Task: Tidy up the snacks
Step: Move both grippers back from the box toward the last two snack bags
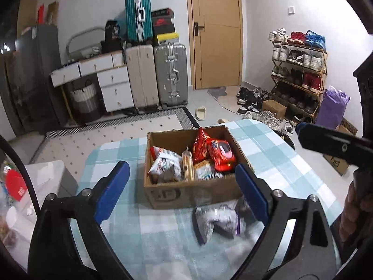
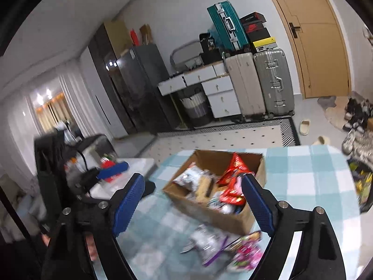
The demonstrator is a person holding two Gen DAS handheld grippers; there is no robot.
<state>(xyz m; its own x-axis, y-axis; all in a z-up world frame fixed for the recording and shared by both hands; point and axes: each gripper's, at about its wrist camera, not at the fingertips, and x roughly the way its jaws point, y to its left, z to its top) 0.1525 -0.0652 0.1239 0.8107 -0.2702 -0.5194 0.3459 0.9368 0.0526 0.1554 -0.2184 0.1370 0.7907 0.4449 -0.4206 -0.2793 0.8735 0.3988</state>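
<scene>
A cardboard box (image 1: 186, 192) stands on the table's blue checked cloth (image 1: 149, 245), holding red packets (image 1: 219, 154) and white packets (image 1: 165, 165). A silver and purple packet (image 1: 216, 221) lies loose on the cloth just in front of the box. My left gripper (image 1: 181, 168) is open, with its blue pads on either side of the box and nothing between them. In the right wrist view my right gripper (image 2: 193, 179) is open and empty above the box (image 2: 209, 212). A silver packet (image 2: 207, 245) and a pink one (image 2: 247, 254) lie below that gripper. Each gripper shows at the edge of the other's view.
A low white side table (image 1: 46, 175) with a red item stands left of the table. Beyond the far edge are a patterned rug, suitcases (image 1: 170, 74), white drawers, a dark fridge (image 2: 139, 86), a shoe rack (image 1: 300, 74) and a wooden door.
</scene>
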